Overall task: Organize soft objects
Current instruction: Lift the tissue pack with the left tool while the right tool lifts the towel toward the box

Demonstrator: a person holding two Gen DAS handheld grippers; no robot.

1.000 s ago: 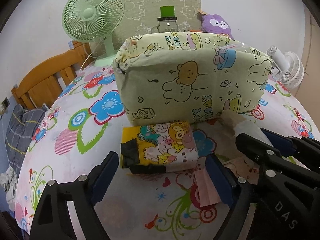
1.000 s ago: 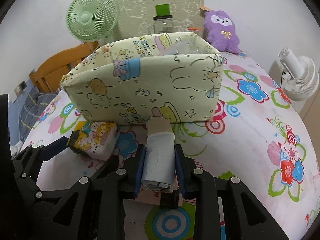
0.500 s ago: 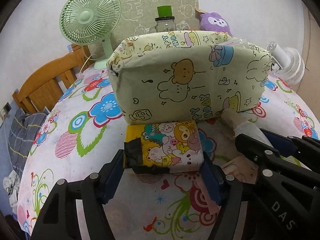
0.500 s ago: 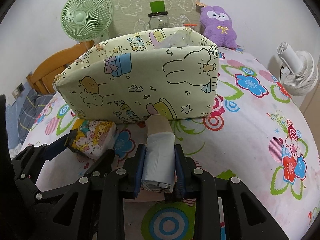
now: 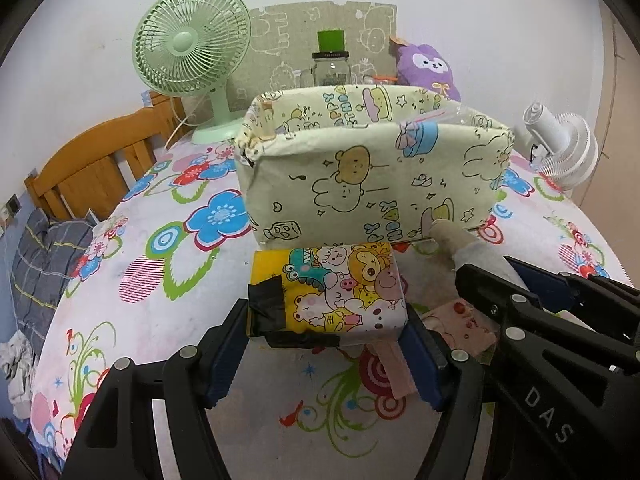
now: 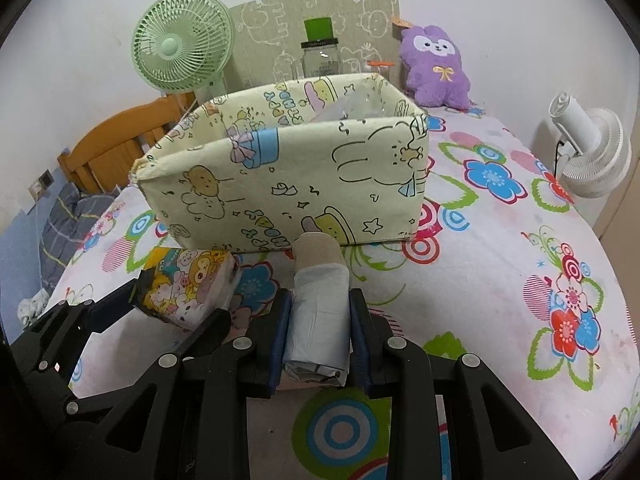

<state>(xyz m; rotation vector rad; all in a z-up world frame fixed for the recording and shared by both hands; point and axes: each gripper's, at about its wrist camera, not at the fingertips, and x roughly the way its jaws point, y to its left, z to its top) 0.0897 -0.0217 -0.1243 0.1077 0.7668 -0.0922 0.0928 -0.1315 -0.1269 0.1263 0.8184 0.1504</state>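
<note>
Left gripper (image 5: 326, 350): blue pads pressed on both ends of a cartoon-print tissue pack (image 5: 332, 288), black tape patch on its left end. The pack appears lifted off the flowered bedsheet (image 5: 160, 280), just in front of the fabric storage box (image 5: 372, 176).

Right gripper (image 6: 318, 336): clamped on a rolled grey-and-beige sock (image 6: 318, 292). The beige end points at the box's front wall and sits close to it; contact cannot be judged.

The box is pale yellow with bear and rabbit drawings, open at the top, and stands mid-bed. Clear plastic (image 6: 360, 110) shows inside near its right end.

A pink printed cloth (image 5: 460, 320) lies flat on the sheet between the two grippers.

Far edge of bed, against the wall: green fan (image 5: 192, 48) at left, glass jar (image 5: 331, 70) with a green block on its lid at centre, purple plush toy (image 6: 436, 68) at right. White fan (image 6: 592, 152) off the right edge. Wooden headboard (image 5: 92, 168) at the left edge.
</note>
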